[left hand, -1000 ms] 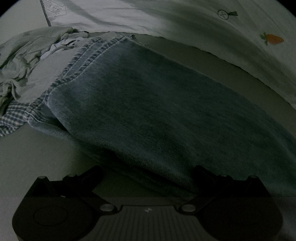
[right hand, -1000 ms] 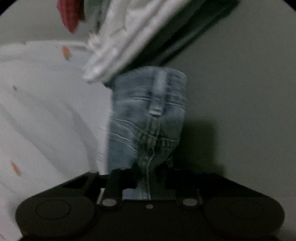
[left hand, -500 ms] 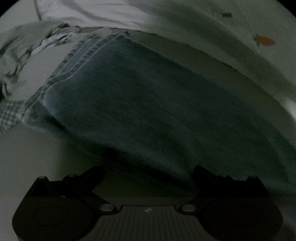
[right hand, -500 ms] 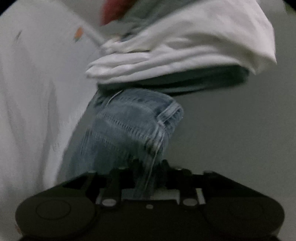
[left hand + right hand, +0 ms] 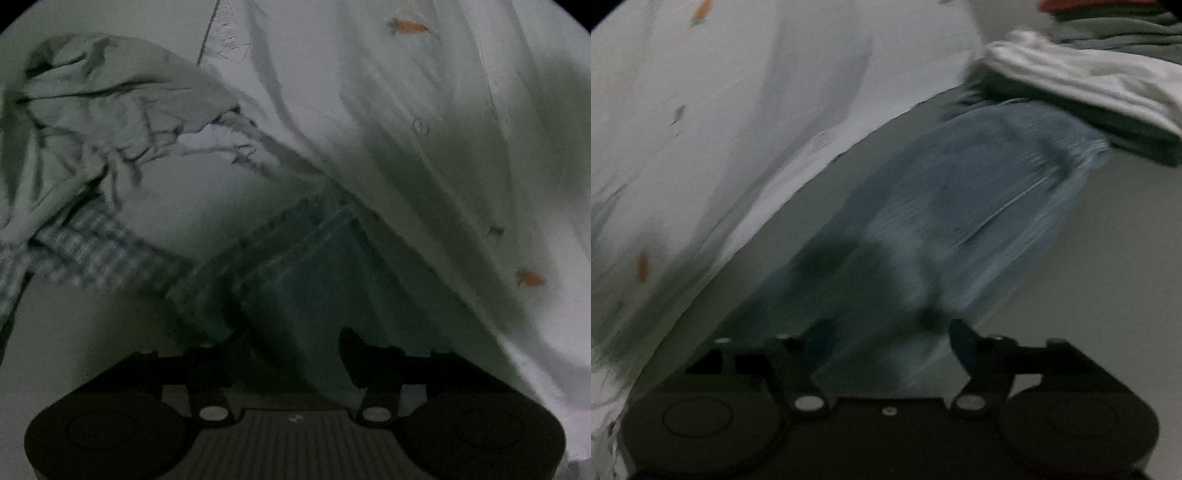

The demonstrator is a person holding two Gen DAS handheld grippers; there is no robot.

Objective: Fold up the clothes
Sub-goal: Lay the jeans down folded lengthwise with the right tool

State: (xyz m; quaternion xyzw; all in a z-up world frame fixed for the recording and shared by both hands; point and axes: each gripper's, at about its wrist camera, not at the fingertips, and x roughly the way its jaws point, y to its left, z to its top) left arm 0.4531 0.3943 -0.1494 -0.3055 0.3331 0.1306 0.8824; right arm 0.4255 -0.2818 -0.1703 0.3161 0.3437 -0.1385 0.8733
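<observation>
The blue jeans (image 5: 314, 288) lie on a grey surface, and their stitched hems point away from my left gripper (image 5: 288, 354). Its jaws are closing, with a fold of denim between them; I cannot see the pads pressing on it. In the right wrist view the jeans (image 5: 960, 192) stretch away, blurred, toward a stack of folded clothes. My right gripper (image 5: 890, 343) is opening just short of the near denim edge, and its fingers hold nothing.
A white sheet with small carrot prints (image 5: 424, 129) covers the right of the left view and the left of the right view (image 5: 720, 110). Crumpled pale garments (image 5: 103, 122) and a checked cloth (image 5: 85, 254) lie left. Folded clothes (image 5: 1089, 85) are stacked ahead of the right gripper.
The left gripper swung toward the jeans' hems, rolled, and its jaws narrowed. The right gripper let go of the waistband, drew back and rolled, and its jaws widened.
</observation>
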